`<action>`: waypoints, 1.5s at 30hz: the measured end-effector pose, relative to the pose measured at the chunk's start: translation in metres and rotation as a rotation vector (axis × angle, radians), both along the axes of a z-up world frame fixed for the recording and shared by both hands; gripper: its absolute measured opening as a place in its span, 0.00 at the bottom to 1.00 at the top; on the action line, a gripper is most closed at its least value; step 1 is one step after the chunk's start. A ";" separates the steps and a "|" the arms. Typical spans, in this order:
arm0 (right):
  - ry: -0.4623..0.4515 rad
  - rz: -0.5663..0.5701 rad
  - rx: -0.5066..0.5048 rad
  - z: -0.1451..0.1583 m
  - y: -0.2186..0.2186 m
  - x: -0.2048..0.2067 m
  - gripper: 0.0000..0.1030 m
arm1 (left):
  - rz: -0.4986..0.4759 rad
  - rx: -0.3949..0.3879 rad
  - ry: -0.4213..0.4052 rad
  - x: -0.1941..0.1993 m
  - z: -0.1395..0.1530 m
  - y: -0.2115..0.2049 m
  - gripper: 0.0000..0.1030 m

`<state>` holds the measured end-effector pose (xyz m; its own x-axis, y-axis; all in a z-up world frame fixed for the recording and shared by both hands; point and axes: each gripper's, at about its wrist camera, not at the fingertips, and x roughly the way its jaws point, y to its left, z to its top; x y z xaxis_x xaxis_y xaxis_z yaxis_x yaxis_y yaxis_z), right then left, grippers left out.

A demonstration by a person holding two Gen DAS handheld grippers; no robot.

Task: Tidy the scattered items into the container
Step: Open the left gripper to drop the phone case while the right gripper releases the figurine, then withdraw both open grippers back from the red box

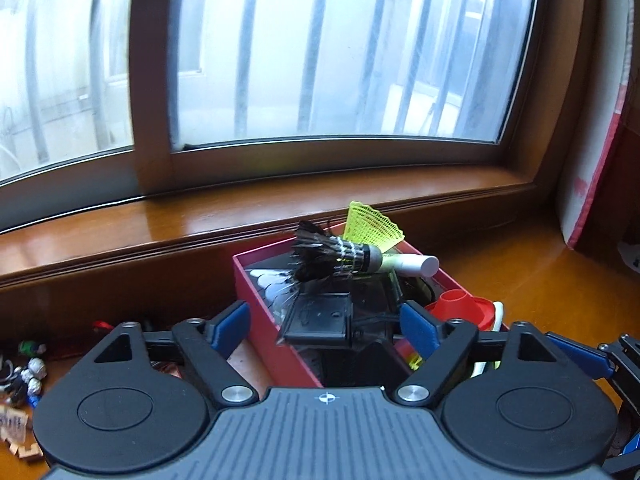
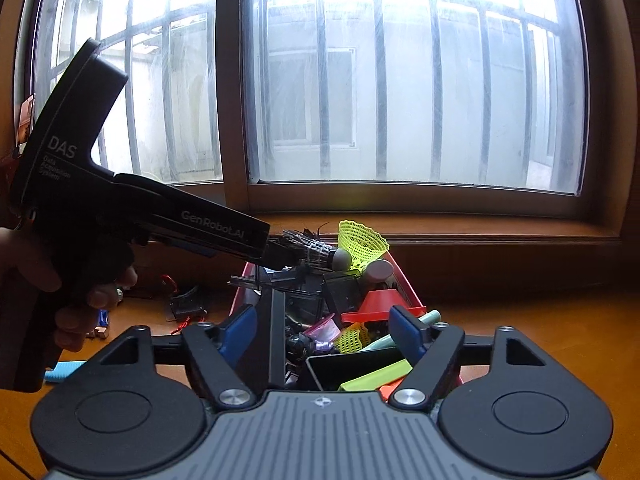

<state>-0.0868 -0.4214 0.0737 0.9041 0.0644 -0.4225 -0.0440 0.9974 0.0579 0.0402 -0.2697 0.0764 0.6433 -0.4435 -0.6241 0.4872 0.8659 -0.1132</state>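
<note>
A red box [image 1: 256,300] on the wooden table is heaped with items; it also shows in the right wrist view [image 2: 404,280]. A black feather shuttlecock [image 1: 336,258] and a yellow net shuttlecock [image 1: 370,226] lie on top of the heap, with a white tube [image 1: 416,264] and a red cone [image 1: 460,304] beside them. My left gripper [image 1: 324,322] is open and empty just above the box's near end. My right gripper [image 2: 324,330] is open and empty over the box. In the right wrist view the left gripper's body [image 2: 160,216] reaches to the black shuttlecock [image 2: 316,250].
Small scattered items [image 1: 28,368] lie on the table left of the box. A black clip and red string [image 2: 184,308] lie left of the box, a blue strip [image 2: 64,372] nearer. A wooden window sill [image 1: 200,216] runs behind the box.
</note>
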 end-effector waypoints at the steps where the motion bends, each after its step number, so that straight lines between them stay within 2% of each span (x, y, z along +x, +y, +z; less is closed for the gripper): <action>1: 0.001 -0.007 -0.009 0.000 0.003 -0.003 0.82 | 0.008 0.004 0.000 -0.003 0.001 0.003 0.86; 6: 0.024 -0.058 -0.042 -0.001 0.014 -0.017 0.89 | 0.028 0.020 -0.001 -0.019 0.005 0.020 0.97; 9: 0.054 -0.106 0.002 -0.002 0.019 -0.026 0.90 | 0.022 0.030 0.005 -0.028 0.004 0.030 1.00; 12: 0.072 -0.144 0.041 -0.001 0.026 -0.037 0.91 | 0.012 0.049 0.013 -0.038 0.002 0.039 1.00; 14: 0.071 -0.175 0.033 0.001 0.034 -0.045 0.94 | 0.006 0.062 0.021 -0.042 -0.002 0.046 1.00; 20: 0.114 -0.186 0.017 0.007 0.058 -0.057 0.94 | -0.025 0.092 0.045 -0.046 -0.011 0.063 1.00; 26: 0.180 -0.195 0.024 0.001 0.078 -0.059 0.94 | -0.061 0.095 0.082 -0.047 -0.018 0.074 1.00; 33: 0.215 -0.244 0.063 -0.004 0.087 -0.065 0.94 | -0.090 0.087 0.107 -0.050 -0.024 0.082 1.00; 45: 0.231 -0.281 0.083 -0.006 0.092 -0.068 0.94 | -0.088 0.084 0.076 -0.059 -0.023 0.087 1.00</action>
<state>-0.1547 -0.3292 0.0675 0.7727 -0.1300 -0.6213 0.2544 0.9602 0.1155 -0.0191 -0.1826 0.0530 0.5540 -0.4404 -0.7065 0.5543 0.8283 -0.0817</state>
